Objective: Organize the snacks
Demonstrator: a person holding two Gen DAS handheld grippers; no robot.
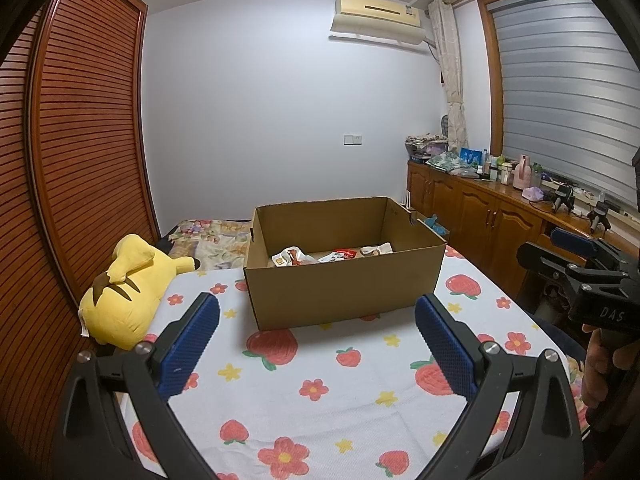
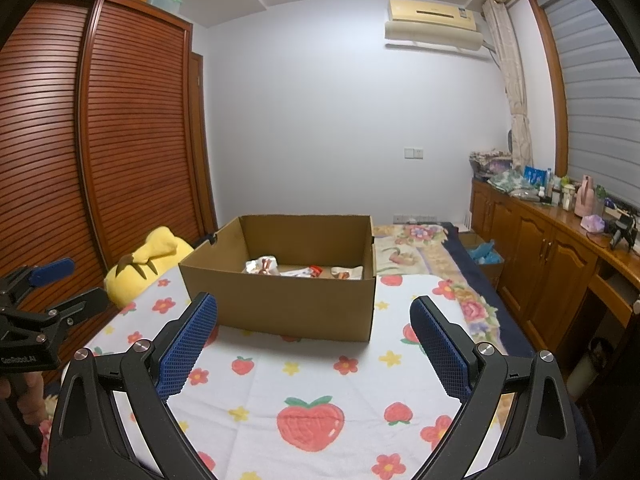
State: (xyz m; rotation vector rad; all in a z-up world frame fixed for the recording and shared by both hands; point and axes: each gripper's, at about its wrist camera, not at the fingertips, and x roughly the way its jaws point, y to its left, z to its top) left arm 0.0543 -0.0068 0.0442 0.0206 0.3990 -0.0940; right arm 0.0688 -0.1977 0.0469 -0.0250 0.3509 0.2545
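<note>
Bedroom with pale walls, a louvred wooden wardrobe (image 1: 76, 152) on the left and a wall-mounted air conditioner (image 1: 378, 14) high on the far wall. Seen from the left wrist camera, a white cloth printed with strawberries and flowers (image 1: 320, 392) covers the surface in front, and an open cardboard box (image 1: 340, 280) stands on it, straight ahead. Several snack packets (image 1: 316, 257) lie on the bottom of the box, mostly white and red wrappers. To the left of the box rests a yellow plush toy (image 1: 124, 292), against the wardrobe. Low wooden cabinets (image 1: 480, 216) with a cluttered top run under the window blind on the right. The left gripper (image 1: 318, 338) hangs above the cloth just short of the box, its two blue-padded fingers spread wide apart with nothing between them. At the right edge the right gripper (image 1: 576, 256) shows side-on, held by a hand (image 1: 600, 360). From the right wrist camera, the same cardboard box (image 2: 288, 296) sits ahead and slightly left on the strawberry cloth (image 2: 320, 400), with the snack packets (image 2: 304, 270) inside it. The plush toy (image 2: 148, 264) lies beyond the box's left corner. The right gripper (image 2: 314, 340) is likewise spread wide and holds nothing. The left gripper (image 2: 52, 276) appears at the left edge, its opening not readable from here.
</note>
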